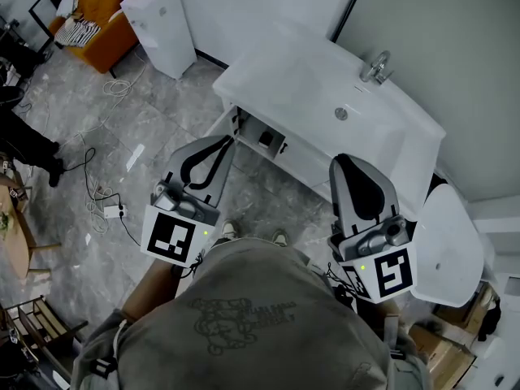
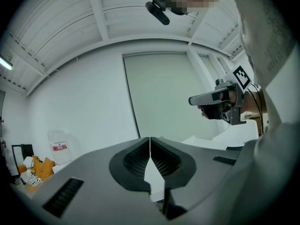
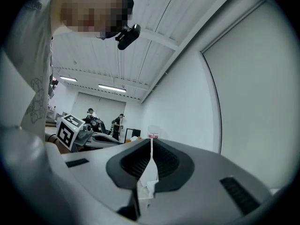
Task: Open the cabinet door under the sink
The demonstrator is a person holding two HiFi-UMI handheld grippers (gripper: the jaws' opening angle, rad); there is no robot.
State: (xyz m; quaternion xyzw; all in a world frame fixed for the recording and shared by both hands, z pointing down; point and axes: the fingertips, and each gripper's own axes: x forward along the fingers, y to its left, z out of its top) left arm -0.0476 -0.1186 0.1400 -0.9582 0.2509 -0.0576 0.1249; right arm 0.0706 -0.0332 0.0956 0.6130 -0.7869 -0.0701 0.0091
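Note:
In the head view a white sink with a chrome tap stands on a white cabinet. The cabinet's left compartment gapes open with something dark inside. Its door hangs swung out to the left, hinges showing. My left gripper is held level a little in front of that opening, jaws shut and empty. My right gripper points at the cabinet front further right, also shut and empty. In the gripper views the left gripper and the right gripper show their pads pressed together.
A white floor unit and an orange chair stand at the back left. Cables and a power strip lie on the grey tiled floor. A white toilet sits right of the sink. Two people stand far off.

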